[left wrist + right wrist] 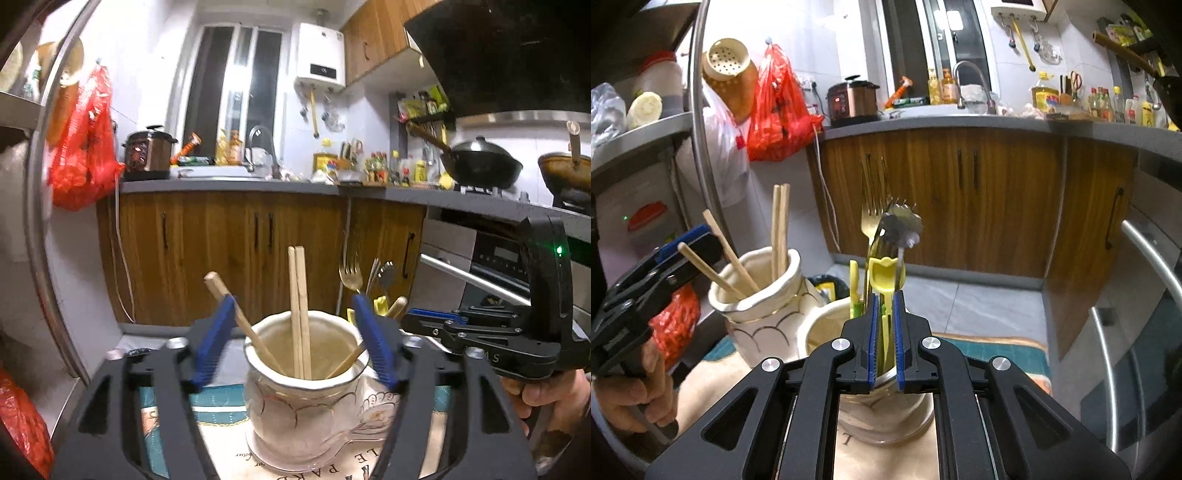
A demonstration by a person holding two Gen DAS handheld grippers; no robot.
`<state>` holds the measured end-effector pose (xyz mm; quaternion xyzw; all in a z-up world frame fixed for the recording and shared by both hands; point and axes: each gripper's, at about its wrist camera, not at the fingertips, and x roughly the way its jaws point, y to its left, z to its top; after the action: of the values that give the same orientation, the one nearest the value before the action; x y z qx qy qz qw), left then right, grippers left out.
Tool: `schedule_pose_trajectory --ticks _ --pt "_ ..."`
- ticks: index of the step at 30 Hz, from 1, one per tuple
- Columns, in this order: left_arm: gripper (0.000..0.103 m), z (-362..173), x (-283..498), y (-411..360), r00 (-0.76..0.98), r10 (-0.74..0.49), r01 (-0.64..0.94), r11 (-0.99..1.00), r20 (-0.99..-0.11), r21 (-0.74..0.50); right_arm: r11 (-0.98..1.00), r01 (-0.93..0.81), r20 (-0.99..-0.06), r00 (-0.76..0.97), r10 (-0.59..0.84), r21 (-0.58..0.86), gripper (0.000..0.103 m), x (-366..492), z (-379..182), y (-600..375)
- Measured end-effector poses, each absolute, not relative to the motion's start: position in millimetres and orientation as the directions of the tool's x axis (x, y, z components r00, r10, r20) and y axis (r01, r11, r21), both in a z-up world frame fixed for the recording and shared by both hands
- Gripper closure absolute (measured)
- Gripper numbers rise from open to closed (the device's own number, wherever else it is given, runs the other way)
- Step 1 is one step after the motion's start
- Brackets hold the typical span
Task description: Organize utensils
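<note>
Left gripper (293,338): black frame, ribbed blue pads, jaws spread wide either side of a glazed cream ceramic jar (303,398) on a printed cloth mat (236,443). Nothing gripped; one slanted wooden chopstick (240,317) passes just by the left pad, contact unclear. An upright pair of chopsticks (299,310) stands in the jar. Right gripper (886,341): jaws nearly together, pinching a yellow plastic spoon (886,280) over a second cream jar (820,328), beside steel forks (875,225). Wood-grain cabinets (229,236) behind
</note>
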<state>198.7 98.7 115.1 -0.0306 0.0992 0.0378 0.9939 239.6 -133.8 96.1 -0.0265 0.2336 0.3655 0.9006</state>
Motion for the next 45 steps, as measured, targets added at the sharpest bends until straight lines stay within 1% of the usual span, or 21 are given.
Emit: schedule_pose_trajectory --ticks 1,2,4,6,8,9,12,14,15,17,20,23,25,32,45 --pt "0.024 116 193 99 0.979 0.075 -0.088 0.994 -0.189 -0.060 0.733 -0.670 -0.431 0.629 0.647 0.123 0.088 237 98 -136" --pt "0.020 117 187 101 0.980 0.082 -0.096 0.993 -0.180 -0.071 0.735 -0.667 -0.423 0.634 0.647 0.123 0.082 234 99 -138" --pt "0.015 116 173 107 0.980 0.102 -0.122 0.986 -0.171 -0.113 0.740 -0.662 -0.401 0.649 0.646 0.120 0.075 225 102 -144" --pt "0.013 114 161 114 0.980 0.106 -0.134 0.978 -0.170 -0.158 0.748 -0.654 -0.382 0.666 0.641 0.115 0.072 216 104 -149" --pt "0.008 109 152 117 0.979 0.102 -0.134 0.974 -0.176 -0.185 0.754 -0.647 -0.364 0.679 0.637 0.113 0.067 206 105 -154" --pt "0.006 104 146 117 0.979 0.091 -0.127 0.973 -0.183 -0.193 0.758 -0.643 -0.354 0.687 0.635 0.113 0.067 202 105 -156" --pt "0.005 95 141 111 0.977 0.067 -0.104 0.978 -0.201 -0.182 0.765 -0.634 -0.337 0.699 0.631 0.117 0.064 189 105 -158" --pt "0.005 90 137 106 0.975 0.065 -0.102 0.980 -0.212 -0.169 0.766 -0.635 -0.332 0.705 0.627 0.098 0.048 179 105 -158" --pt "0.005 88 136 105 0.974 0.067 -0.105 0.981 -0.217 -0.166 0.763 -0.639 -0.325 0.705 0.630 0.092 0.045 175 104 -159" --pt "0.005 84 135 101 0.969 0.078 -0.119 0.979 -0.233 -0.168 0.756 -0.649 -0.308 0.706 0.638 0.079 0.034 165 103 -159" --pt "0.005 84 132 97 0.963 0.079 -0.123 0.980 -0.259 -0.159 0.754 -0.655 -0.290 0.713 0.639 0.051 0.029 150 96 -165" --pt "0.005 87 122 93 0.965 0.084 -0.123 0.982 -0.247 -0.146 0.760 -0.648 -0.280 0.722 0.633 0.048 0.021 142 89 -173" --pt "0.005 88 118 89 0.965 0.094 -0.127 0.984 -0.244 -0.127 0.765 -0.642 -0.283 0.725 0.628 0.054 0.018 140 85 -178" --pt "0.005 89 111 80 0.962 0.114 -0.136 0.988 -0.248 -0.071 0.769 -0.637 -0.273 0.733 0.623 0.046 0.013 136 82 -189" --pt "0.005 86 112 81 0.959 0.107 -0.128 0.990 -0.262 -0.064 0.756 -0.652 -0.252 0.724 0.642 0.053 0.012 132 86 -190"
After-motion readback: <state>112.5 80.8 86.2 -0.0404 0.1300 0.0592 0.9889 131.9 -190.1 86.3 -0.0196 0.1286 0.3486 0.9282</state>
